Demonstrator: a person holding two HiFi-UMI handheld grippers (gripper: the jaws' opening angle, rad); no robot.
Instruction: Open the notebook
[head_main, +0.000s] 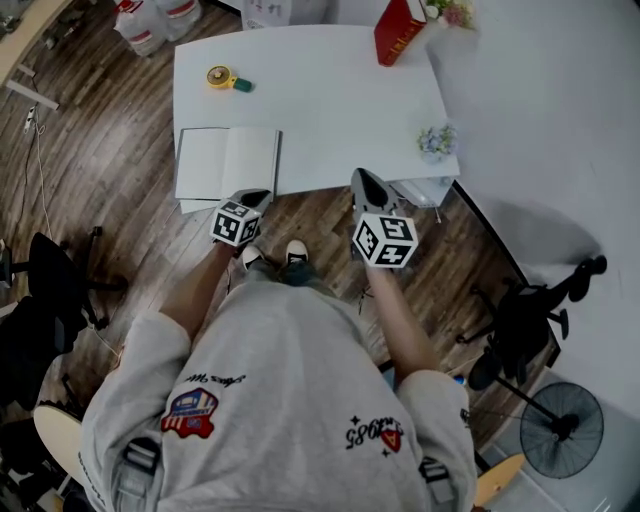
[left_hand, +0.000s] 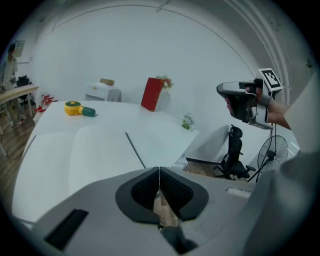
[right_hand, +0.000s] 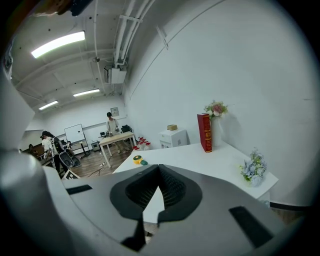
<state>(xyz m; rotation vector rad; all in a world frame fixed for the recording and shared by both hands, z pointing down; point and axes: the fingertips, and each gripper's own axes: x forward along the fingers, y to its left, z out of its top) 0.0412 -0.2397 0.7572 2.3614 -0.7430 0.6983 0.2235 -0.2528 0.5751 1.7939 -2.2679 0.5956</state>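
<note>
The notebook (head_main: 227, 162) lies open on the white table (head_main: 330, 100), at its near left corner, both blank pages showing. In the left gripper view the open notebook (left_hand: 90, 155) fills the table ahead. My left gripper (head_main: 252, 198) hovers just off the table's near edge by the notebook's right page; its jaws are shut with nothing between them (left_hand: 159, 176). My right gripper (head_main: 366, 186) is held off the table's front edge, further right, also shut and empty (right_hand: 158, 179). It shows in the left gripper view too, as the right gripper (left_hand: 242, 100).
A yellow tape measure (head_main: 221, 77) lies at the table's far left. A red book (head_main: 398, 30) stands at the back right beside flowers (head_main: 450, 12). A small flower bunch (head_main: 437, 141) sits at the near right corner. An office chair (head_main: 535, 310) and a fan (head_main: 562, 430) stand on the floor at right.
</note>
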